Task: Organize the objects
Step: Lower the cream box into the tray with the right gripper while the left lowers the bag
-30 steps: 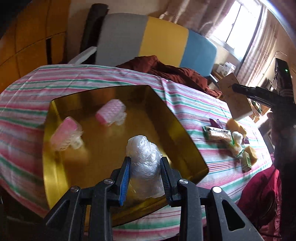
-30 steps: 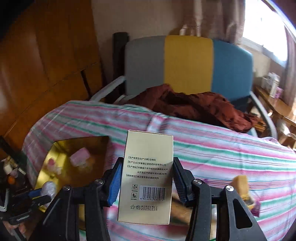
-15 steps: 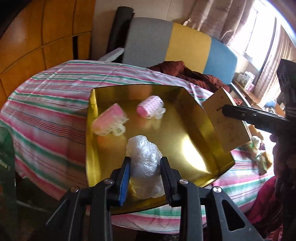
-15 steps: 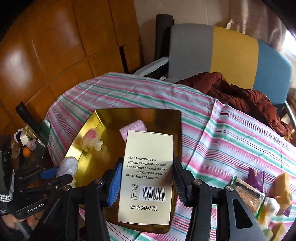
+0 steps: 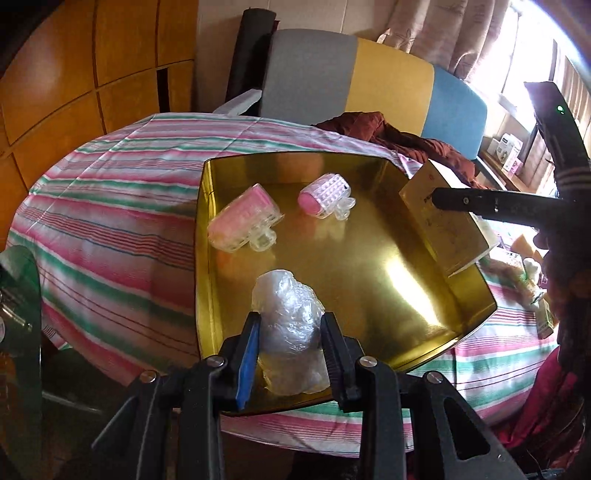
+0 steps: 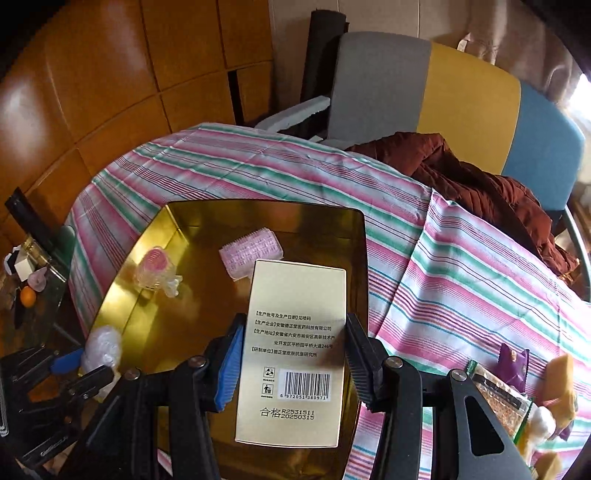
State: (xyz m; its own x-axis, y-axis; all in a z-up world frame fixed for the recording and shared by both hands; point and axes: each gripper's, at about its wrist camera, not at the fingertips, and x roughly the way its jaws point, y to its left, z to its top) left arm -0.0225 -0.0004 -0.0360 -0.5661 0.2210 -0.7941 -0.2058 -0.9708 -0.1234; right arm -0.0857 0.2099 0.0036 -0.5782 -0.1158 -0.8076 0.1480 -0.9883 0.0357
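Tablecloth [image 6: 461, 280] steadier; gold box [image 6: 295, 350] nearer tray [image 6: 177, 332].

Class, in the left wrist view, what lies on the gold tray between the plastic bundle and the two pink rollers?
Nothing: bare gold tray floor separates the plastic bundle from both pink rollers.

a home dining room: striped tablecloth [image 6: 461, 266], colour-block chair [image 6: 454, 96], curtains [image 5: 450, 33], wood-panelled wall [image 6: 110, 85]

Left gripper [image 5: 290, 345]: black angular two-finger frame, silver screw heads at each linkage pivot, ribbed pads, blue on one finger [image 5: 247, 354], black on the other. Right gripper [image 6: 291, 354]: identical build and colouring. Beside the right gripper's green indicator light [image 5: 560, 109], a dark, possibly striped sleeve [image 5: 570, 177].
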